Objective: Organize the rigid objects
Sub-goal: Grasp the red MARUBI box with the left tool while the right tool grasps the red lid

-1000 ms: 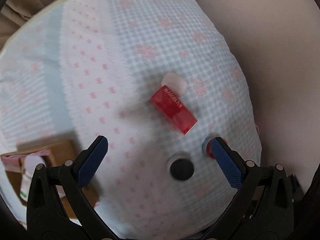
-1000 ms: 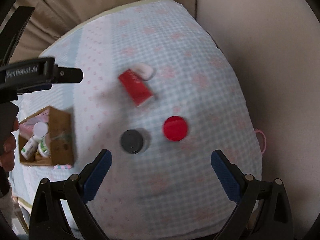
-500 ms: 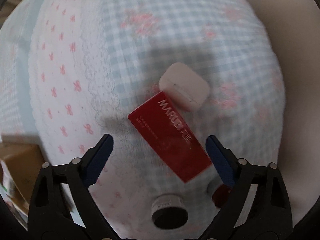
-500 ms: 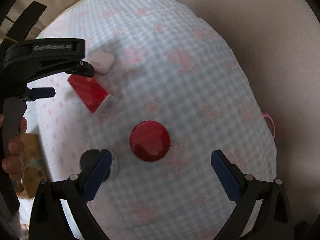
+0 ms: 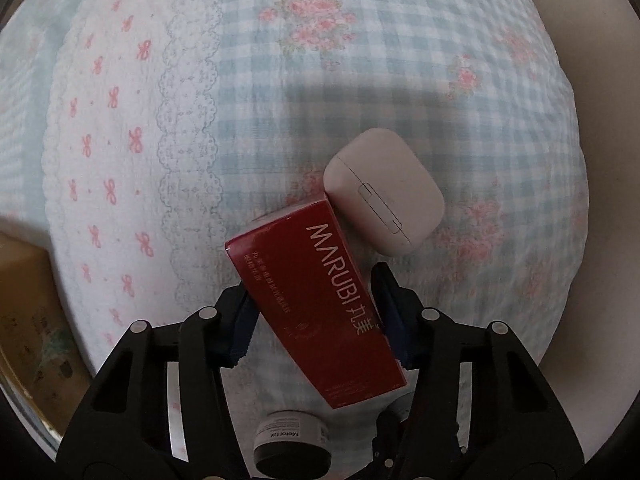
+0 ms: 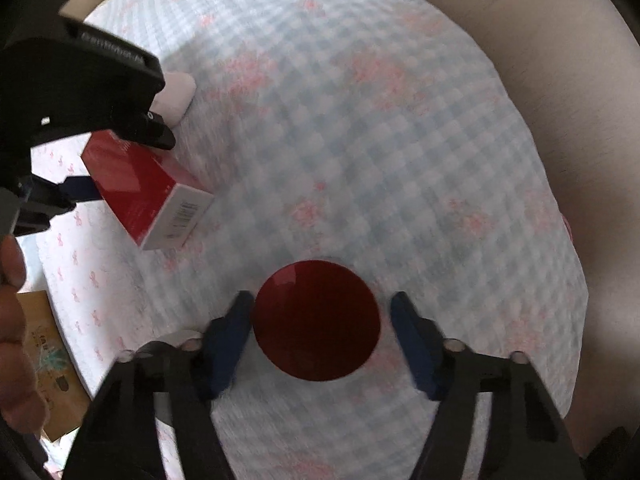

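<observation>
Quilted bedspread [image 5: 360, 92], blue gingham with pink flowers, covers the whole surface. My left gripper [image 5: 316, 320] is closing on the red box [image 5: 316, 300] lettered MARUBI, blue pads at both long sides and looking pressed on. A white earbud case [image 5: 384, 196] touches the box's far corner. My right gripper [image 6: 322, 332] is closing around the red round lid [image 6: 316, 320]; left pad touches, right pad seems just apart (blurry). A dark-lidded jar [image 5: 292, 444] stands below the box; cardboard box [image 5: 24, 320] at left edge.
</observation>
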Tool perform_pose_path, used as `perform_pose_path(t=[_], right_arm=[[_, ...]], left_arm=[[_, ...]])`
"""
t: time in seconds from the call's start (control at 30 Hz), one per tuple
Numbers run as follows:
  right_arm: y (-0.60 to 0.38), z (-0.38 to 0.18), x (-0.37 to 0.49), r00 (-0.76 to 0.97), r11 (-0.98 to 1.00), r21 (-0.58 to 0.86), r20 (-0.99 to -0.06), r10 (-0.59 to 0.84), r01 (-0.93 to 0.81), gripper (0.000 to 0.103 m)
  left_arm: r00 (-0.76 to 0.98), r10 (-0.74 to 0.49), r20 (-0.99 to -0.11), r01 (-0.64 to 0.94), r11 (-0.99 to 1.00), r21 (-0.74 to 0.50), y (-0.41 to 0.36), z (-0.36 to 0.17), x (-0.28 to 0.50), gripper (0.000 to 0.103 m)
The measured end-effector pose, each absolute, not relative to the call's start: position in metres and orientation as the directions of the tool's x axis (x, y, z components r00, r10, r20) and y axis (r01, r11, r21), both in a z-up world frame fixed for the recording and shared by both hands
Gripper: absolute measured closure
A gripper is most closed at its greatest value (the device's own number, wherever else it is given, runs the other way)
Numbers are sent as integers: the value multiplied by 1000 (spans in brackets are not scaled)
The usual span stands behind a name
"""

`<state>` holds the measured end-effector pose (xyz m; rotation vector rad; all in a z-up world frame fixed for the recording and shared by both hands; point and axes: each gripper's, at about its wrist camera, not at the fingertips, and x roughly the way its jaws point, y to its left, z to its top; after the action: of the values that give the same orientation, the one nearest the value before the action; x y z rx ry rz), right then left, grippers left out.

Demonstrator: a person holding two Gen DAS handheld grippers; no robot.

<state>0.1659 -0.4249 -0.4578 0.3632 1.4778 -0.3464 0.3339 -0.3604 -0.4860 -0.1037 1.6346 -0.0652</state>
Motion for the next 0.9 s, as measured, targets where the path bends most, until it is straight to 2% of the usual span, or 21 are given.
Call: perform_pose_path(t=[0.27, 0.5, 0.73, 0.9], right_arm=[[-420, -459, 163, 78, 892, 25, -997, -11, 451, 52], [-431, -445, 159, 101, 886, 36, -995, -13, 462, 53], [-438, -418, 150, 157, 888, 51, -987, -24, 456, 53], [-438, -394, 142, 214, 892, 70, -976, -30, 447, 53]], left_arm=[[-71, -157, -985, -31, 987, -155, -334, -484, 327, 55], [-73, -209, -975, -33, 978, -207, -305, -469, 315, 61], [-17, -246, -969, 16, 969, -247, -288, -441, 296, 65], [72, -278, -958, 77, 959, -272, -275, -401, 282, 65]])
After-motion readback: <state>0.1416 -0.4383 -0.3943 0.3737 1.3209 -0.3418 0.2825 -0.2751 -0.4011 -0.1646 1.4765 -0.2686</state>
